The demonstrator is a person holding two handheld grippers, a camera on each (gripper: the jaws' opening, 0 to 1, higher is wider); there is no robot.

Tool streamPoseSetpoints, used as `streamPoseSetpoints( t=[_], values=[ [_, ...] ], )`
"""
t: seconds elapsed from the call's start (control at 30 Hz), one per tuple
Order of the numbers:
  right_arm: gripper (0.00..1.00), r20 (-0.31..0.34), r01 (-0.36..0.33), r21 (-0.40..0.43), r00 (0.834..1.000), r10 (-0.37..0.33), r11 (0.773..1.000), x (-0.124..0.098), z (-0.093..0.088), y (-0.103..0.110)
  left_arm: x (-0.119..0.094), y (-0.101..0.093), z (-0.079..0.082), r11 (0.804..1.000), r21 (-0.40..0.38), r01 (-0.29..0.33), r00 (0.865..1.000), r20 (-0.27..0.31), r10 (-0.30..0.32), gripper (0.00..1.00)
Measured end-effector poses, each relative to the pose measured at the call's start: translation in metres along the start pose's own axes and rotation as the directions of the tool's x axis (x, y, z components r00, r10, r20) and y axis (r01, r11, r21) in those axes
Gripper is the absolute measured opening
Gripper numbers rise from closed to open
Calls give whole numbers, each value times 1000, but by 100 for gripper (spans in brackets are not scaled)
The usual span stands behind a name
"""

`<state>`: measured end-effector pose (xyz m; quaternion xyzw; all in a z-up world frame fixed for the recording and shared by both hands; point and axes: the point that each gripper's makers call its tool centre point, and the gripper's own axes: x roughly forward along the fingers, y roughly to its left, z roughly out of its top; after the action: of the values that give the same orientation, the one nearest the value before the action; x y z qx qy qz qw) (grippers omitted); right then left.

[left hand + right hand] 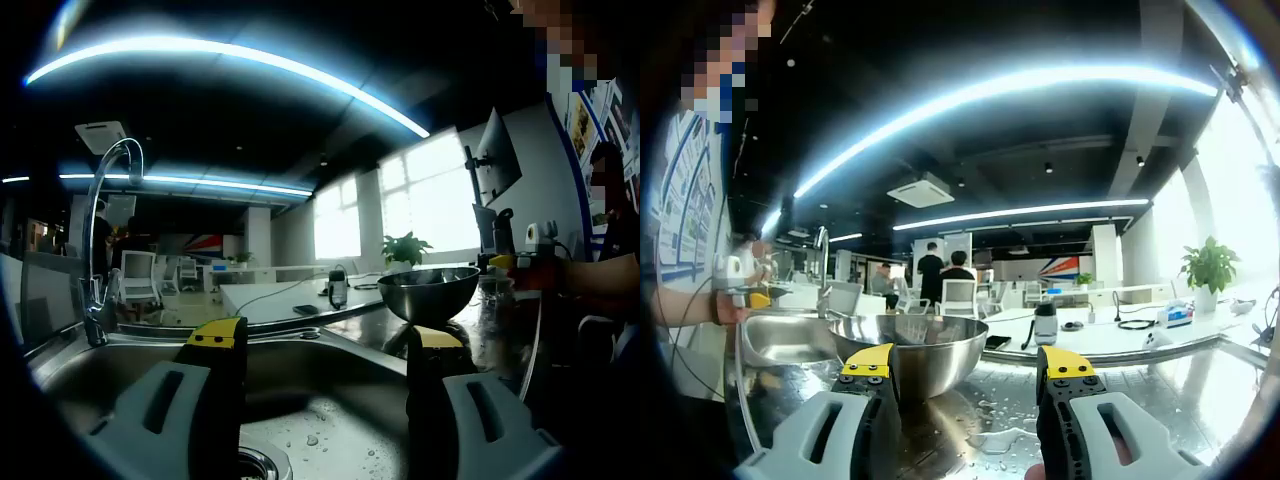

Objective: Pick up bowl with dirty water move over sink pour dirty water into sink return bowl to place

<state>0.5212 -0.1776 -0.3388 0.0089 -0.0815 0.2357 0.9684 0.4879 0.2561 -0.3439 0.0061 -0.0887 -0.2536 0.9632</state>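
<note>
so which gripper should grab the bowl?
Right. The bowl sits just ahead of the open right gripper on the wet counter. The left gripper, also open, hovers over the sink, bowl farther off.

Sink basin [330, 400] lies open below; faucet [105, 200] stands at its far-left rim
</note>
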Motion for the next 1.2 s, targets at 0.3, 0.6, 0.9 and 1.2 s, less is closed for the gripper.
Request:
streamPoseSetpoints(
  t=[0.3,0.6,0.9,1.2],
  values=[
    [49,-3,-3,-2,1000,3,1000,0,0,0,0,0,0,1000,1,-1,1000,-1,1,60],
    [49,-2,-3,-2,1000,3,1000,0,0,1,0,0,0,1000,2,-2,1000,-2,2,60],
    [49,3,-4,2,1000,4,1000,-1,1,2,0,0,0,1000,1,-2,1000,-1,2,60],
    [49,2,-5,1,1000,5,1000,-1,1,2,-1,1,0,1000,1,-4,1000,-2,4,60]
  ],
)
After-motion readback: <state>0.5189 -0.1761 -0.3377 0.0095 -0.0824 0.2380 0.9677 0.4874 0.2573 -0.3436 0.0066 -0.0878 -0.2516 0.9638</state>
